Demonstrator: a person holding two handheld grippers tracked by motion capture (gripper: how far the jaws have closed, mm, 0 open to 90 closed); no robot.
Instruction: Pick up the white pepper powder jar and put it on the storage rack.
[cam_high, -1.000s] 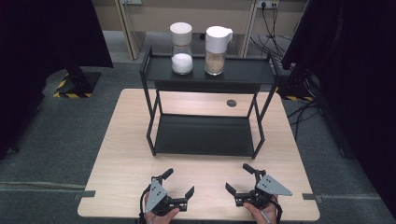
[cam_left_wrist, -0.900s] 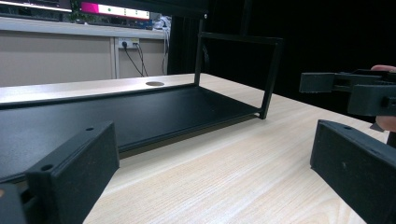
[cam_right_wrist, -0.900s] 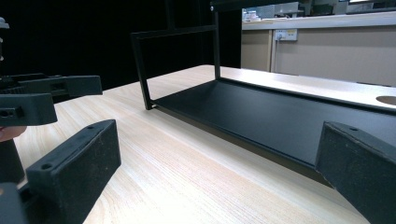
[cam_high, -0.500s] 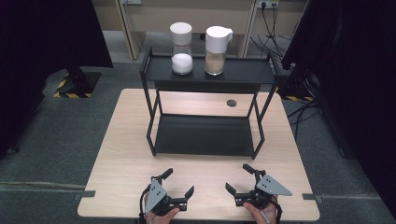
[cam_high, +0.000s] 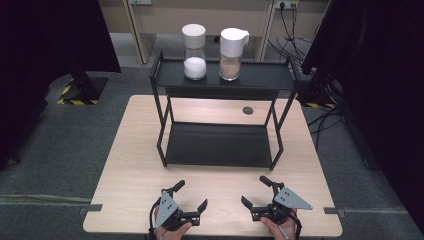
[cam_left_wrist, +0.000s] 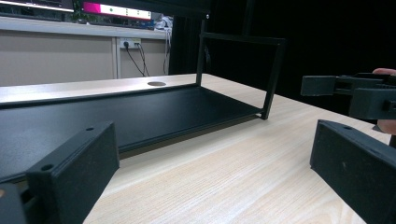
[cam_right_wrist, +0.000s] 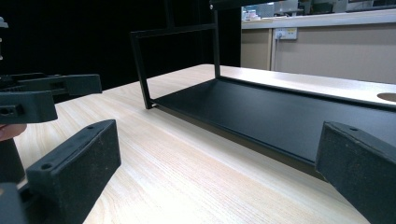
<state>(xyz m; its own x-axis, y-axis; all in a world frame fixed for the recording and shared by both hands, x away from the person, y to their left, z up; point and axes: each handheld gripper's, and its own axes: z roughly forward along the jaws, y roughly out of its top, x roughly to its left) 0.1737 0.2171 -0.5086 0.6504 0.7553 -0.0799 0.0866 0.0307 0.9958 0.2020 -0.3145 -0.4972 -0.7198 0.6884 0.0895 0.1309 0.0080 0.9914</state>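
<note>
my left claw (cam_high: 191, 194) and right claw (cam_high: 254, 190) rest near on the worktop (cam_high: 135, 170), jaws apart, empty, before the rack (cam_high: 218, 145)

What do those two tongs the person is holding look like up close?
Both are black. The left tongs and the right tongs each end in two chunky rectangular jaws with small screw holes, and each carries a grey three-cornered plate on top. A black cable trails from the left one. No sleeves are in sight.
</note>
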